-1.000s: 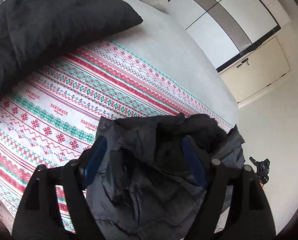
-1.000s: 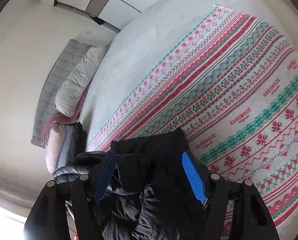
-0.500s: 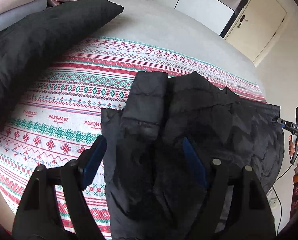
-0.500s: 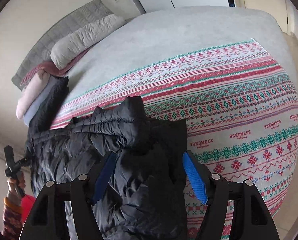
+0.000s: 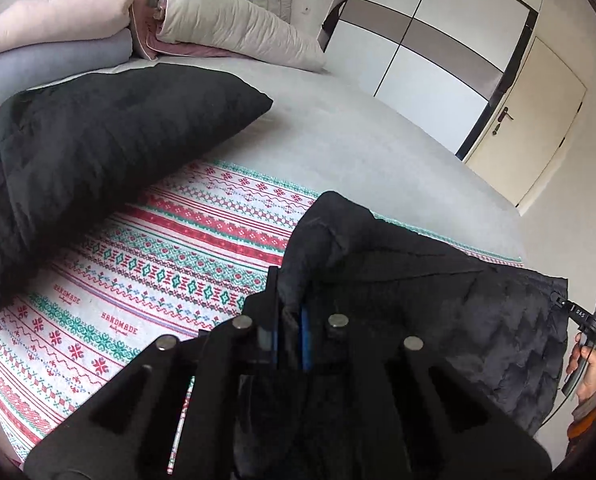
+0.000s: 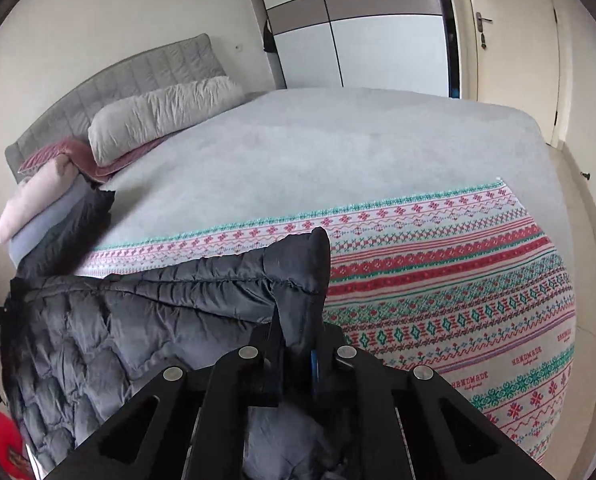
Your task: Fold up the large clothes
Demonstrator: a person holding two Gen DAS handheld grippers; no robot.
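- On the bed [image 6: 338, 144], towards its left side, a second dark quilted garment [image 5: 97, 148] lies spread over the grey cover, its lower edge on the patterned blanket [image 5: 169, 264].
- Behind it, stacked pillows [image 5: 57, 28] sit against the grey headboard [image 6: 137, 68].
- Centre of the left wrist view: the left gripper [image 5: 289, 320] has its jaws pinched nearly together on a corner of the dark puffer jacket [image 5: 478, 320], and the fabric peaks up just above the blue pads.
- From there the jacket runs rightward, held up over the patterned blanket.
- Far right of that view, the right gripper [image 5: 558, 303] grips the jacket's other corner, the holding hand [image 5: 586, 368] visible below it.
- From the right wrist view, the right gripper's jaws are likewise squeezed close on a fold of jacket, which hangs away to the left.
- Beyond the bed stand a wardrobe [image 6: 358, 24] and a door [image 6: 506, 40].
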